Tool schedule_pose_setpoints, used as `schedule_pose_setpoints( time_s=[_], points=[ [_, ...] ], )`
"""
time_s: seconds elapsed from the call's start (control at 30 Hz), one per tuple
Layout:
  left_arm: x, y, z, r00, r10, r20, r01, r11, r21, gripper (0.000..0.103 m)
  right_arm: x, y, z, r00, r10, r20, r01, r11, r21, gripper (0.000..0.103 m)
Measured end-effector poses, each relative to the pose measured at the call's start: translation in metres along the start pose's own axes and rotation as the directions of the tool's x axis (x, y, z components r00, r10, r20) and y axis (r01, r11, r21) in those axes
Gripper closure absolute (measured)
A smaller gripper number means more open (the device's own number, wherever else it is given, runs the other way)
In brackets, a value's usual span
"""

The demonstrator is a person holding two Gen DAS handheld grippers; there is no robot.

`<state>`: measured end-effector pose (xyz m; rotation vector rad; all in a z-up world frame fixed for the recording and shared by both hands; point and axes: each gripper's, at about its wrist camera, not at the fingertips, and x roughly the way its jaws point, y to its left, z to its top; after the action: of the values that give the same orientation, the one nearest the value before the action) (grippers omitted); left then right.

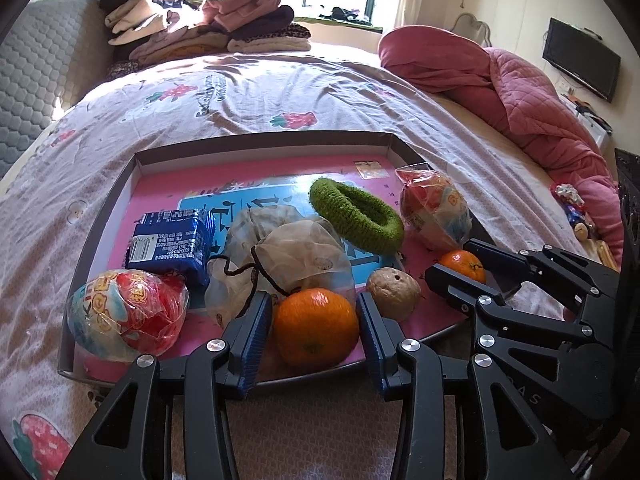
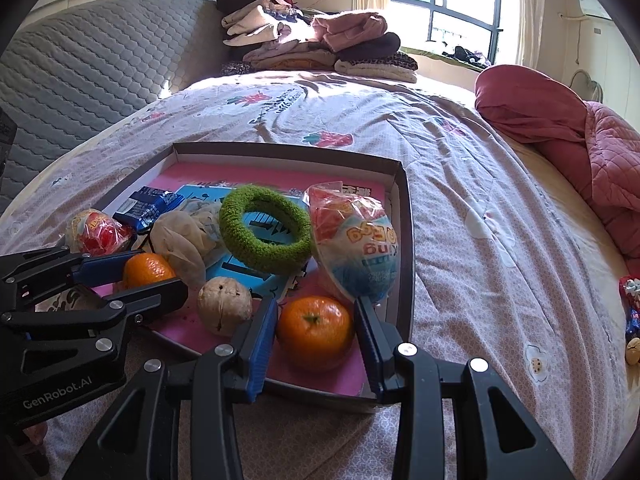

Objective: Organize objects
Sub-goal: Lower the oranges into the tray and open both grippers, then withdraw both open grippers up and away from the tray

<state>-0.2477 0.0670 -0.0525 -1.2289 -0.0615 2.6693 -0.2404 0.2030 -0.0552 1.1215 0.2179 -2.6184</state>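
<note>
A shallow box tray (image 1: 100, 216) lies on the bed and holds the objects. My left gripper (image 1: 314, 320) straddles a tangerine (image 1: 316, 330) resting near the tray's front edge; a thin gap shows beside its pads, so it stands open. My right gripper (image 2: 316, 316) is shut on a second tangerine (image 2: 314, 332) at the tray's front right corner, both blue pads against its sides. Between the two lies a brown walnut (image 2: 224, 304). Behind are a green knitted ring (image 1: 356, 216), a mesh drawstring bag (image 1: 288, 252), a blue packet (image 1: 172, 240) and two wrapped toy eggs (image 1: 128, 316) (image 2: 354, 240).
The tray sits on a strawberry-print sheet (image 1: 240, 96). Folded clothes (image 1: 200, 24) are piled at the far side, and a pink quilt (image 1: 520, 92) is heaped on the right. A grey padded mattress (image 2: 80, 80) leans on the left. Small items (image 2: 632, 320) lie by the bed's right edge.
</note>
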Motion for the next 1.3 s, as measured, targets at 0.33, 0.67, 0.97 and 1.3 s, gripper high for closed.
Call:
schedule_pose_setpoints(
  time_s=[0.33, 0.67, 0.97, 1.3],
  points=[
    [-0.004, 0.003, -0.002, 1.000, -0.008, 0.004, 0.008, 1.000, -0.006, 0.051, -0.002, 0.000, 0.000, 1.000, -0.010, -0.008, 0.009, 1.000, -0.002, 0.064],
    [-0.012, 0.007, 0.001, 1.000, -0.015, 0.022, 0.016, 1.000, -0.024, 0.042, -0.009, -0.008, 0.004, 1.000, -0.015, 0.006, 0.015, 1.000, 0.024, 0.064],
    [-0.023, 0.005, 0.004, 0.999, -0.006, 0.048, 0.007, 1.000, -0.026, 0.040, -0.021, -0.016, 0.008, 0.999, -0.014, 0.038, 0.012, 0.998, 0.055, 0.064],
    [-0.044, 0.002, 0.011, 0.996, 0.017, 0.090, -0.014, 1.000, -0.027, 0.033, -0.036, -0.016, 0.012, 0.997, -0.009, 0.072, 0.005, 0.998, 0.058, 0.064]
  ],
)
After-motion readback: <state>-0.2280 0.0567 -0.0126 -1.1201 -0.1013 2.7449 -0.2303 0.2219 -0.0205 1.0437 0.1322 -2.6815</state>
